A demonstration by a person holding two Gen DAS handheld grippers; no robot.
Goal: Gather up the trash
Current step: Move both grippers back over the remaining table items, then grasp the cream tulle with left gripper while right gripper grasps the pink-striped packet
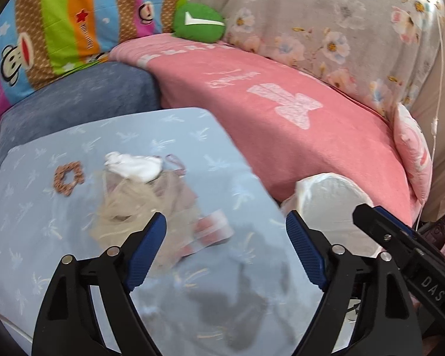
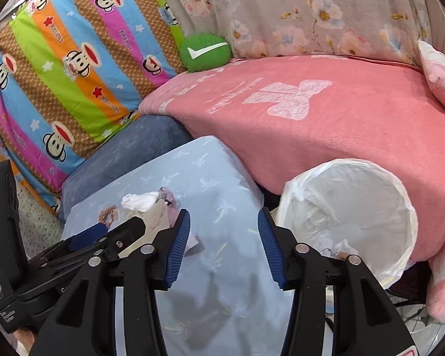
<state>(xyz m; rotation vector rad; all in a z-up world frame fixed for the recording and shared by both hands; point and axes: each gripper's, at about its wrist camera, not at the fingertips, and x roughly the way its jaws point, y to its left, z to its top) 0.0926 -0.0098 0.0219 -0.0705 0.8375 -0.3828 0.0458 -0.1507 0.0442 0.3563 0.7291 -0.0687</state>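
Observation:
A pile of trash lies on a light blue cushion point(image 1: 59, 222): a crumpled white tissue point(image 1: 133, 167), beige straw-like wrapping point(image 1: 127, 210) and a red-and-white wrapper point(image 1: 212, 230). My left gripper point(image 1: 225, 246) is open and empty, just in front of the pile. A white-lined trash bin point(image 2: 350, 207) stands right of the cushion, with some trash inside. My right gripper point(image 2: 224, 246) is open and empty, between the cushion and the bin. The bin also shows in the left wrist view point(image 1: 332, 207). The tissue also shows in the right wrist view point(image 2: 139, 201).
A brown scrunchie point(image 1: 68, 178) lies left of the pile. A pink blanket point(image 1: 281, 112) covers the sofa behind. A green round pillow point(image 1: 199, 22), a striped monkey cushion point(image 2: 74, 74) and a dark blue cushion point(image 1: 74, 103) lie at the back.

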